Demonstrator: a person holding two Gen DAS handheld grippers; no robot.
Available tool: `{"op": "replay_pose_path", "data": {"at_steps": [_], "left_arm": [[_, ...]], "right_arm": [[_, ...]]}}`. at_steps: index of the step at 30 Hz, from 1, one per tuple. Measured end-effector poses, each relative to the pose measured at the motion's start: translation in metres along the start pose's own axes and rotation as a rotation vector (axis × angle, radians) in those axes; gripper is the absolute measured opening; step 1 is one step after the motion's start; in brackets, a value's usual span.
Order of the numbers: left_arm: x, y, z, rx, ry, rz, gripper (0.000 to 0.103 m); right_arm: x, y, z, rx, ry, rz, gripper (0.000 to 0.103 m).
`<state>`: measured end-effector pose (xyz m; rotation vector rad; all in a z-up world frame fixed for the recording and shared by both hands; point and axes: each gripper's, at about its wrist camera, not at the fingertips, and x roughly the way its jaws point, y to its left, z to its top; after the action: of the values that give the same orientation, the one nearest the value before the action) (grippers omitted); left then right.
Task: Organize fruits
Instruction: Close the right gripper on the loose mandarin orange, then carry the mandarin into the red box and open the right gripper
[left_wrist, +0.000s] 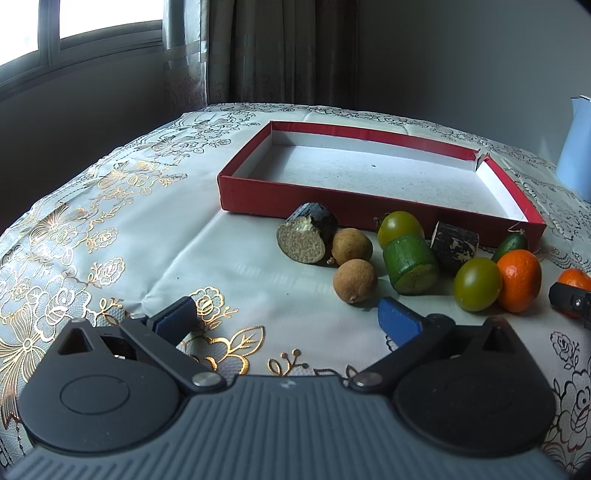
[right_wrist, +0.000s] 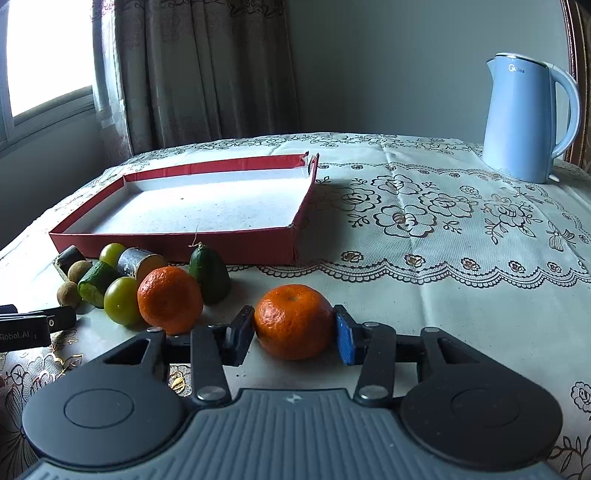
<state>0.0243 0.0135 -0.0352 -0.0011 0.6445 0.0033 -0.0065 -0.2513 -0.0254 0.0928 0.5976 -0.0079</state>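
My right gripper is shut on a tangerine that rests on the tablecloth, one blue pad against each side of it. A second tangerine lies just left of it, beside a green tomato and a small green cucumber. Behind them stands a shallow red box with a white floor and nothing in it. My left gripper hovers open over bare cloth, with nothing between its fingers. Two longans, a cut green piece and dark sugarcane chunks lie ahead of it, in front of the box.
A light blue kettle stands at the back right of the table. Right of the box the lace cloth carries no objects. A curtain and a window are behind the table, and the table edge curves away on the left.
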Motion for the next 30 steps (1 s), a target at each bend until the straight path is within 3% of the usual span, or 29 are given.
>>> {"op": "replay_pose_path", "data": {"at_steps": [11, 18, 25, 30], "left_arm": [[0.000, -0.002, -0.001, -0.004, 0.001, -0.002, 0.103], [0.000, -0.001, -0.001, -0.005, 0.001, -0.002, 0.103], [-0.001, -0.003, -0.002, -0.007, 0.001, -0.003, 0.103], [-0.001, -0.004, -0.002, -0.009, 0.001, -0.006, 0.103]], "right_arm": [[-0.015, 0.002, 0.007, 0.009, -0.089, 0.022, 0.043], [-0.006, 0.019, 0.052, -0.041, -0.140, 0.069, 0.043], [0.054, 0.021, 0.093, -0.036, -0.042, 0.064, 0.043], [0.087, 0.019, 0.095, -0.028, 0.021, 0.020, 0.043]]}}
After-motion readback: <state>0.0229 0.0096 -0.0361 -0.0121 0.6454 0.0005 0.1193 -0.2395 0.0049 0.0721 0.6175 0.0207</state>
